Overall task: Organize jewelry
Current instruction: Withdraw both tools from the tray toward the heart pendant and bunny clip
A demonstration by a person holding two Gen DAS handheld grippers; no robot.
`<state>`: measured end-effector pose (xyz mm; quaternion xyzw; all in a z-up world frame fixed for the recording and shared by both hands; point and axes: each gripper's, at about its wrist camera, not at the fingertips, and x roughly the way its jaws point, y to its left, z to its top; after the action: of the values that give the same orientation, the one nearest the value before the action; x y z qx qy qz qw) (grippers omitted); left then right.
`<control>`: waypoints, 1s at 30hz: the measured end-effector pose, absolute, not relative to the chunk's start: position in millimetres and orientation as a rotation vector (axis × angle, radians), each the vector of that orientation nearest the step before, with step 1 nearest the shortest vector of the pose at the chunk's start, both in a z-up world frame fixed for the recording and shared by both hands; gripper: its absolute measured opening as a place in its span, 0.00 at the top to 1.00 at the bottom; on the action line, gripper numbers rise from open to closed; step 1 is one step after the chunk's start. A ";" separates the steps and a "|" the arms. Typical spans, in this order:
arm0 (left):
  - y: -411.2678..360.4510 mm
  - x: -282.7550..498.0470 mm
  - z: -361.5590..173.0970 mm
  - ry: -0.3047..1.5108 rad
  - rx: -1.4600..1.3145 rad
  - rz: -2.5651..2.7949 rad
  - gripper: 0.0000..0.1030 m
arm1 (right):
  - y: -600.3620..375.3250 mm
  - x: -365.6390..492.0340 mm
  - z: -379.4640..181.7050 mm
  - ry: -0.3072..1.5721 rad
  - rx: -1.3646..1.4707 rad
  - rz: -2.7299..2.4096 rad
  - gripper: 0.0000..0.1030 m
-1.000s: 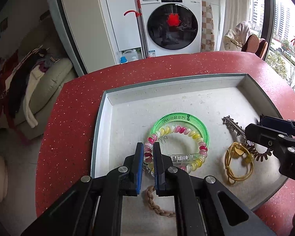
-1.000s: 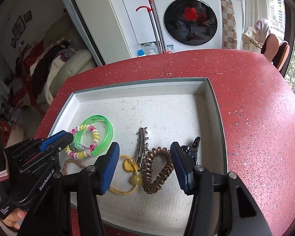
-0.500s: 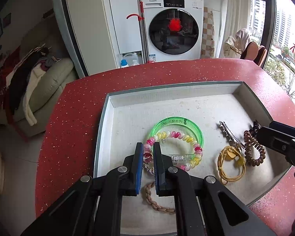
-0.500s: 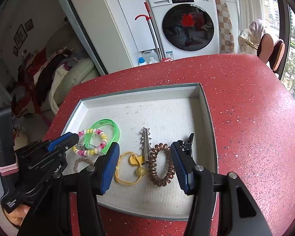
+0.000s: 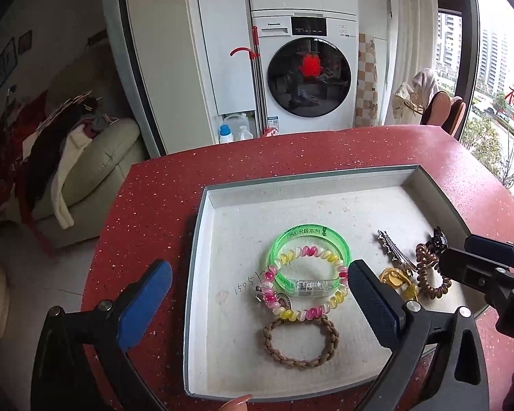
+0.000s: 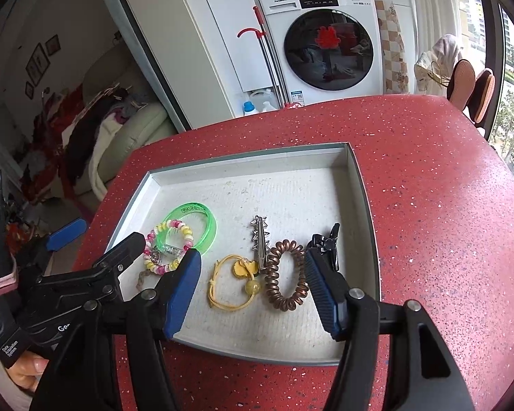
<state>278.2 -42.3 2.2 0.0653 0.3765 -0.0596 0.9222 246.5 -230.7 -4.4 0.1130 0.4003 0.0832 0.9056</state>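
A grey tray [image 5: 202,239] [image 6: 363,185] on the red table holds the jewelry. In it lie a green bangle [image 5: 311,233] [image 6: 209,226], a pink-yellow coil bracelet [image 5: 332,301] [image 6: 157,267], a braided brown band [image 5: 300,359], a yellow cord [image 6: 222,301], a silver hair clip [image 6: 260,239] [image 5: 394,250], a brown coil tie [image 6: 281,291] [image 5: 428,274] and a black claw clip [image 6: 325,243]. My left gripper [image 5: 257,304] is open and empty above the tray's near left. My right gripper [image 6: 253,291] is open and empty above the cord and coil tie.
The red speckled table [image 6: 428,205] surrounds the tray, with its edge on the left. A washing machine [image 5: 308,78], a cream sofa [image 5: 96,157] with clothes and a chair [image 6: 469,85] stand beyond the table.
My left gripper has opened wide and both grippers have pulled back and up from the tray. The jewelry has not moved.
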 end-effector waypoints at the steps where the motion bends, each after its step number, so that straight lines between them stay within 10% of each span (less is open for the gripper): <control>1: -41.3 277.7 2.1 0.775 0.132 -0.120 0.00 | -230.8 244.2 -3.3 0.817 0.234 0.167 0.22; 8: -37.6 270.6 0.7 0.789 0.124 -0.119 0.00 | -236.2 233.3 2.6 0.769 0.269 0.138 0.00; 30: -24.6 204.4 -5.3 0.822 0.177 -0.170 0.00 | -226.2 174.3 -1.3 0.855 0.270 0.187 0.00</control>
<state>204.4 -24.6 -5.3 0.0858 0.3984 -0.0825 0.9094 174.3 -226.2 -1.3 0.1302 0.4127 0.0900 0.8970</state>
